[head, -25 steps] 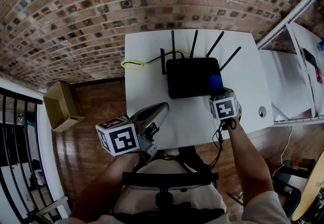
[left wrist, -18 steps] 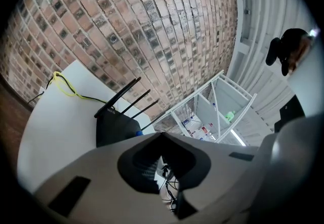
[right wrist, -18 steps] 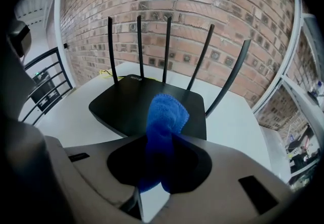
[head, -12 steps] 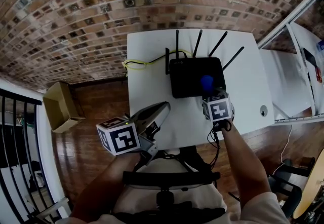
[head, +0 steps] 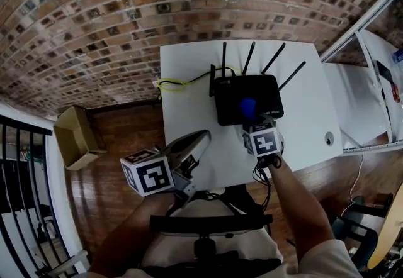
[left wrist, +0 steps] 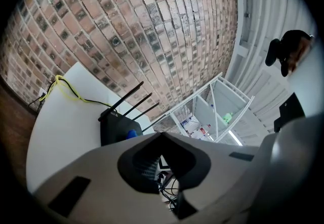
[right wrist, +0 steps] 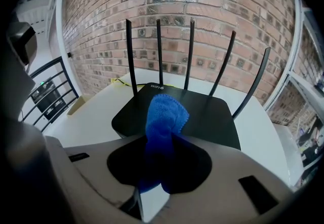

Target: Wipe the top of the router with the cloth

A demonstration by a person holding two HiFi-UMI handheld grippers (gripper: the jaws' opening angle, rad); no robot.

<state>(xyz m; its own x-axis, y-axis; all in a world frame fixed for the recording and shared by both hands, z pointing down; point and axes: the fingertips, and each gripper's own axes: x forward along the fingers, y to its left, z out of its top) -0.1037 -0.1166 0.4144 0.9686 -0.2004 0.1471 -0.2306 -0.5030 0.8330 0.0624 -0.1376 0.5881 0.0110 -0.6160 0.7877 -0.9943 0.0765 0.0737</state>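
Observation:
The black router (head: 252,91) stands on the white table (head: 189,100), its several antennas pointing up toward the brick wall. My right gripper (head: 250,121) is at the router's near edge, shut on a blue cloth (head: 247,107) that rests on the router's top. In the right gripper view the blue cloth (right wrist: 164,114) rises from between the jaws of the right gripper (right wrist: 161,142) onto the router (right wrist: 207,116), near its "WIFI 6" print. My left gripper (head: 201,138) hovers over the table's near left part, shut and holding nothing. From the left gripper (left wrist: 162,138) the router (left wrist: 112,127) shows ahead.
A yellow cable (head: 171,84) loops at the table's left edge behind the router. A small round fitting (head: 325,139) sits near the table's right edge. White shelving (head: 371,107) stands to the right, a cardboard box (head: 75,137) on the wooden floor to the left, and a black railing (head: 19,207) beyond it.
My right gripper has slid the blue cloth leftward across the router's top, from its right side toward the middle. The left gripper has stayed where it was.

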